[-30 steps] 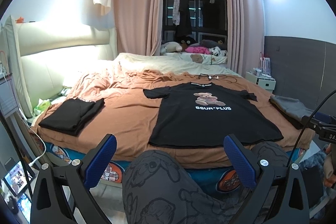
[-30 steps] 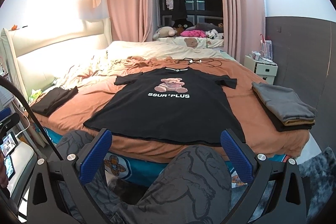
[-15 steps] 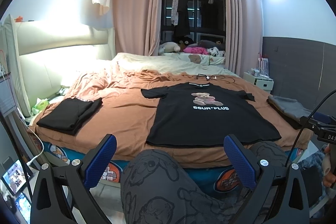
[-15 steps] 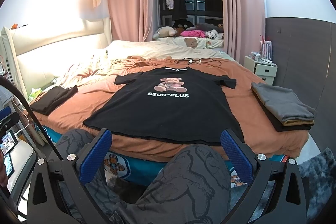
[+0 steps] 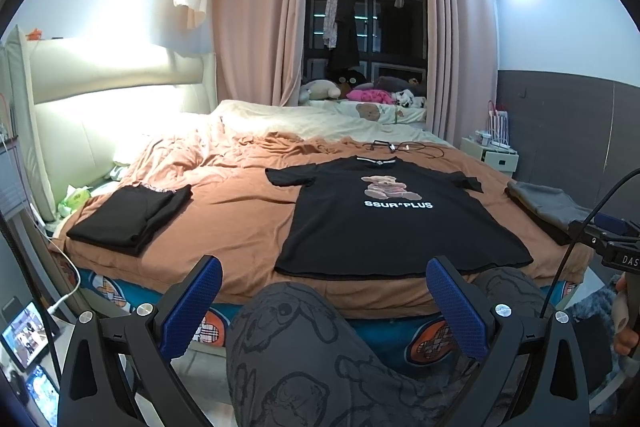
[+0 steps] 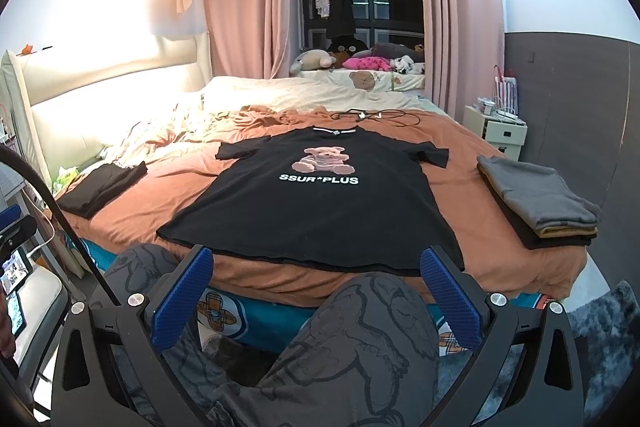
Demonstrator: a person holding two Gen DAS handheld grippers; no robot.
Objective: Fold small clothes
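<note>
Nearest the lens, both claws sit low over the person's knees (image 6: 360,339), short of the bed edge. Left gripper (image 5: 324,301): jaws spread wide, nothing between the blue pads (image 5: 200,303). Right gripper (image 6: 316,287): same, wide and empty. Neither touches cloth. Just past the knees, one black tee (image 6: 316,199) lies flat and face up on the brown blanket (image 6: 460,195), hem toward the person and close to the bed edge, collar away, both short sleeves spread out; bear print and white lettering showing. No crease or fold in it that I can see, so this piece reads as laid out and not yet begun. To the person's left, well apart from the tee, one folded black pile (image 5: 132,217) at the blanket edge; how many garments are in it I cannot tell. To the right, near the far corner of the bed, one stack (image 6: 536,203): grey on top, a tan layer, black beneath, so at least three pieces by the edges. Which pile is finished work and which is waiting is a guess; both look neatly squared. Judgement: one tee in hand, sleeves and body folds all left. Farther on, one cable (image 6: 372,115) beyond the collar, then a heap of plush toys (image 6: 352,61) by the curtains.
</note>
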